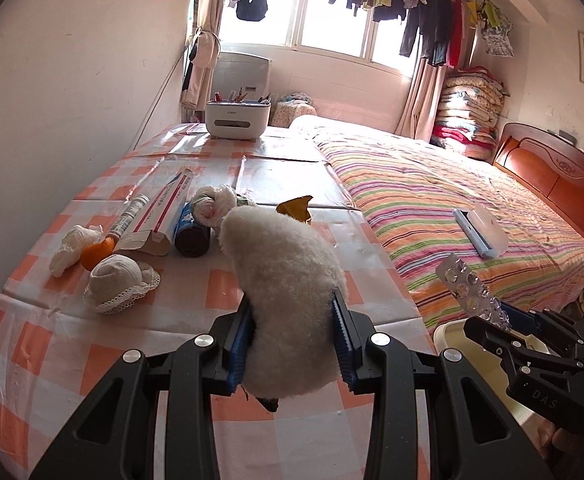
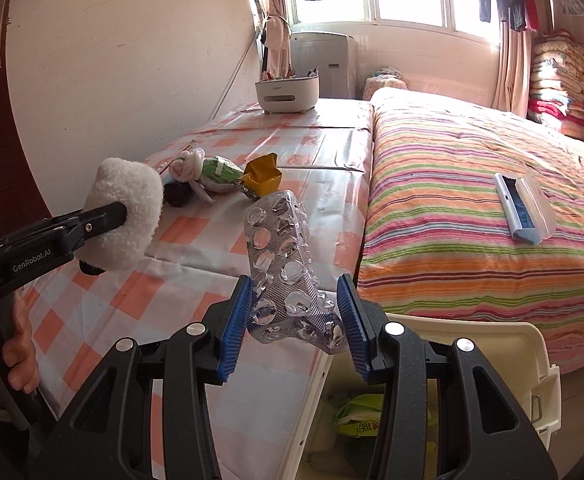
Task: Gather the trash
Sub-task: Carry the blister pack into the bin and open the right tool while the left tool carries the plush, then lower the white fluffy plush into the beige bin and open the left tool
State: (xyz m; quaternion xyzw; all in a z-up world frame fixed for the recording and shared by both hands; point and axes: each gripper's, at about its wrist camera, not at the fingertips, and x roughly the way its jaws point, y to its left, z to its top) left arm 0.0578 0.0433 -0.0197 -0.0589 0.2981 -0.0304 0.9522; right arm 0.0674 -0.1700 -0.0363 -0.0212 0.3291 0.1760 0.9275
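My left gripper (image 1: 292, 344) is shut on a fluffy white pad (image 1: 284, 292), held above the checked tablecloth (image 1: 52, 340); it also shows in the right wrist view as the fluffy pad (image 2: 126, 216) in the left gripper (image 2: 112, 216). My right gripper (image 2: 296, 320) is shut on an empty silver blister pack (image 2: 284, 264), over the table's edge and above a cream bin (image 2: 532, 344) that holds some wrappers. The blister pack (image 1: 468, 284) appears at the right of the left wrist view. Several bits of trash lie on the table: crumpled tissues (image 1: 72, 250), orange peel (image 1: 96, 256), a yellow wrapper (image 1: 296, 206).
A white tissue-box organiser (image 1: 238, 118) stands at the table's far end. A striped bed (image 1: 472, 220) with a lint brush (image 1: 480, 232) lies to the right. A medicine box (image 1: 164, 216), a dark roll (image 1: 192, 232) and a lace-edged cloth ball (image 1: 118, 284) lie on the table. A hand (image 2: 16, 356) grips the left handle.
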